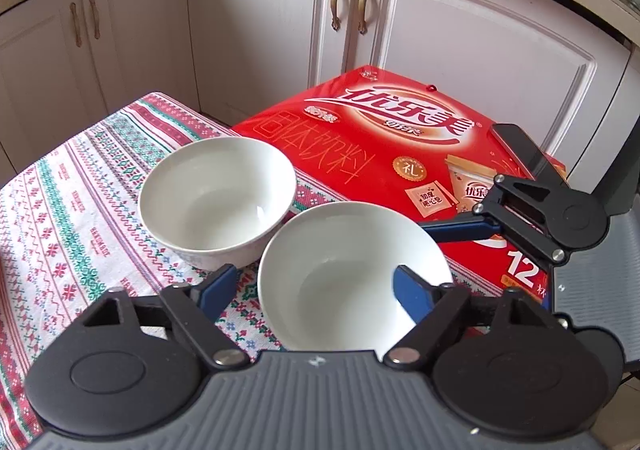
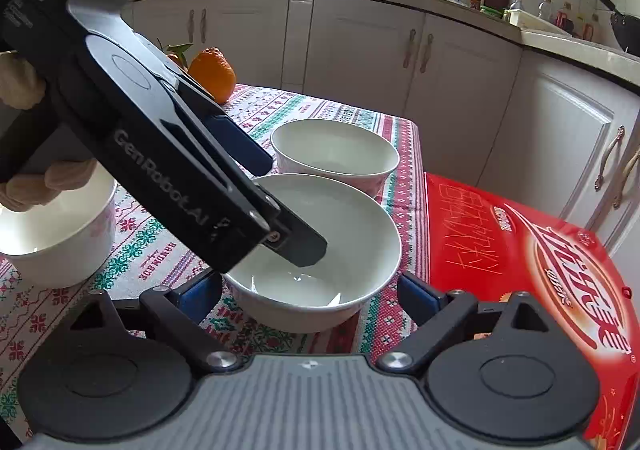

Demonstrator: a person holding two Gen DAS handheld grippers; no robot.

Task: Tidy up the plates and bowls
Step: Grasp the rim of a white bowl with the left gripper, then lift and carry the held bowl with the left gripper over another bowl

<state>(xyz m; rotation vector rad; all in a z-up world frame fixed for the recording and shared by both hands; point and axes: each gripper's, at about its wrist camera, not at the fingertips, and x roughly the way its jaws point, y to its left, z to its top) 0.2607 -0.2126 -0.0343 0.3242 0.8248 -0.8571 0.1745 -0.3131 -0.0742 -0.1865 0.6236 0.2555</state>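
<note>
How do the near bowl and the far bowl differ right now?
The near bowl sits tilted with the left gripper astride its rim, one finger inside; the far bowl stands level and untouched. The far bowl's outside shows a faint pattern. Both are white, empty, on the patterned tablecloth.

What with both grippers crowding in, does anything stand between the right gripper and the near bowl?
Yes: the left gripper reaches in from the left across the near bowl, one finger down inside it, just beyond the right gripper and its open jaws. Nothing else visible blocks it.
</note>
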